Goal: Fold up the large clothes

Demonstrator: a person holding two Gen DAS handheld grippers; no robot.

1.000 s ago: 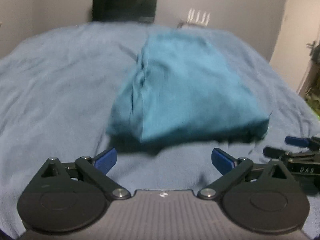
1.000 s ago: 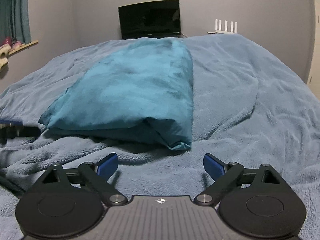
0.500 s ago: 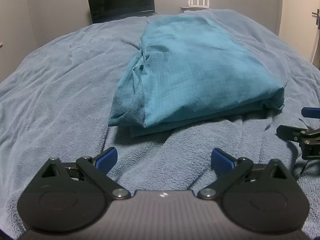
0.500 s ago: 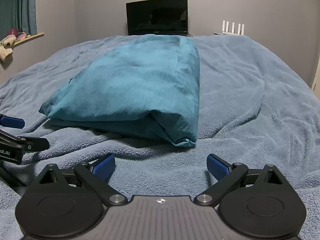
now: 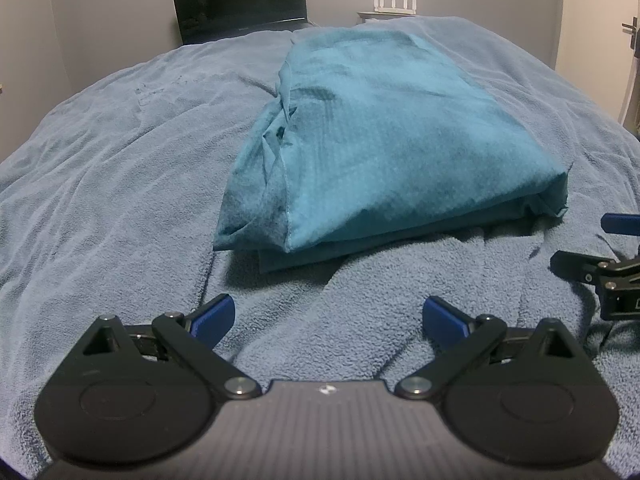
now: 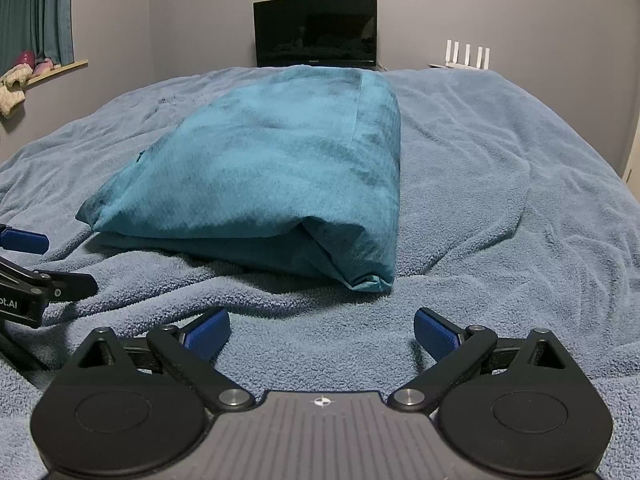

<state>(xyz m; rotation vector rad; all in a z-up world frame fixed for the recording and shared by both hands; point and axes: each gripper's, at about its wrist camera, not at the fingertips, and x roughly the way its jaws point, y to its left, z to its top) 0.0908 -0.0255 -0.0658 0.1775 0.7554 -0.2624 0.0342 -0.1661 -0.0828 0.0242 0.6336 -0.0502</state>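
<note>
A teal garment (image 5: 384,136) lies folded into a thick rectangle on the blue blanket (image 5: 100,184); it also shows in the right wrist view (image 6: 272,168). My left gripper (image 5: 328,316) is open and empty, low over the blanket just short of the garment's near edge. My right gripper (image 6: 322,328) is open and empty, also just short of the near edge. Each gripper shows in the other's view: the right one at the right edge (image 5: 600,256), the left one at the left edge (image 6: 36,260).
The blanket covers a wide bed (image 6: 500,184). A dark monitor (image 6: 316,32) and a white router (image 6: 468,54) stand at the far end by the wall. A windowsill with items (image 6: 24,74) is at the left. A door (image 5: 600,12) is at the right.
Both grippers have drawn back and settled lower, level with the blanket. The left view was blurred a second ago and is now steady. The garment has not moved.
</note>
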